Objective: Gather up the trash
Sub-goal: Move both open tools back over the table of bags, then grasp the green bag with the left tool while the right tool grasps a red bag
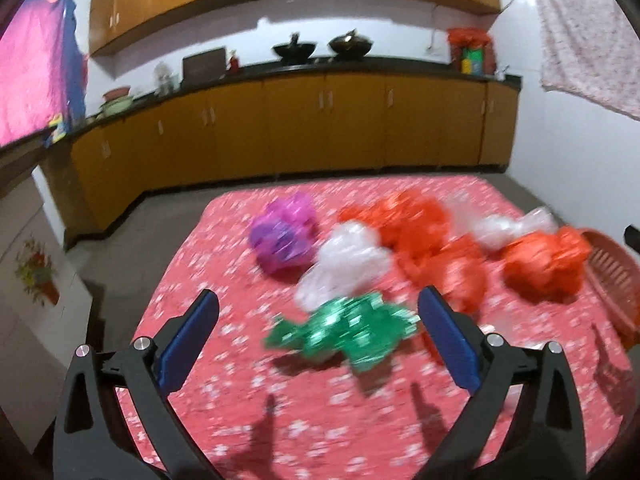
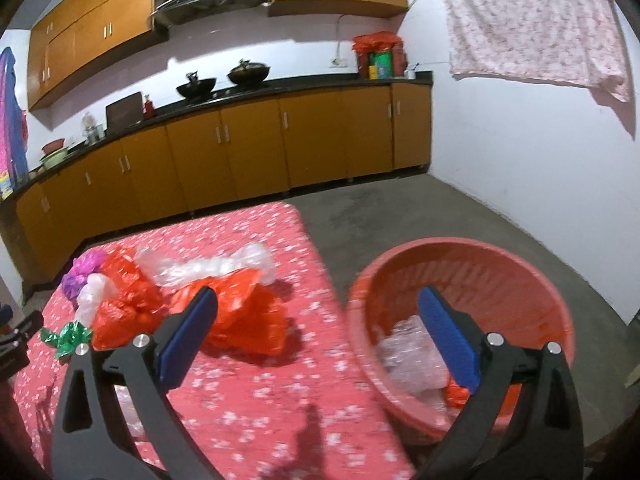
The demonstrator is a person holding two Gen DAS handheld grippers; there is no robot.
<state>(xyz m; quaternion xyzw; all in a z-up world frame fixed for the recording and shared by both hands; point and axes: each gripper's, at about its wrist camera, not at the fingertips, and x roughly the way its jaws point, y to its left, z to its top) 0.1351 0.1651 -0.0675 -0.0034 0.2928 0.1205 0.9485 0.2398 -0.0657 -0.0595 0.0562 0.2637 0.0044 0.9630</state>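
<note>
A: What is the left tool (image 1: 318,308) doing?

B: It is hanging released, blue pads spread wide, over the bench (image 1: 248,408) with its red flowered cloth. The crumpled green foil wrapper (image 1: 344,334) is lying on the cloth between the pads, though nothing is pressing on it.

A: And the rest of the trash?

B: Farther off, a purple bag (image 1: 284,232) is sitting at the left, a white bag (image 1: 346,266) just right of it, then orange bags (image 1: 416,232) bunched together (everything is blurred here), with a clear one (image 1: 512,226) at the far right.

A: The right tool (image 2: 318,308)?

B: Also released and gripping nothing. Its left pad is showing in front of an orange bag (image 2: 244,320) on the bench, its right pad in front of the red basket (image 2: 452,264), which is standing just off the bench's right edge.

A: Anything in the basket?

B: Clear plastic (image 2: 412,360) and a scrap of orange (image 2: 456,396) are lying at the bottom.
</note>
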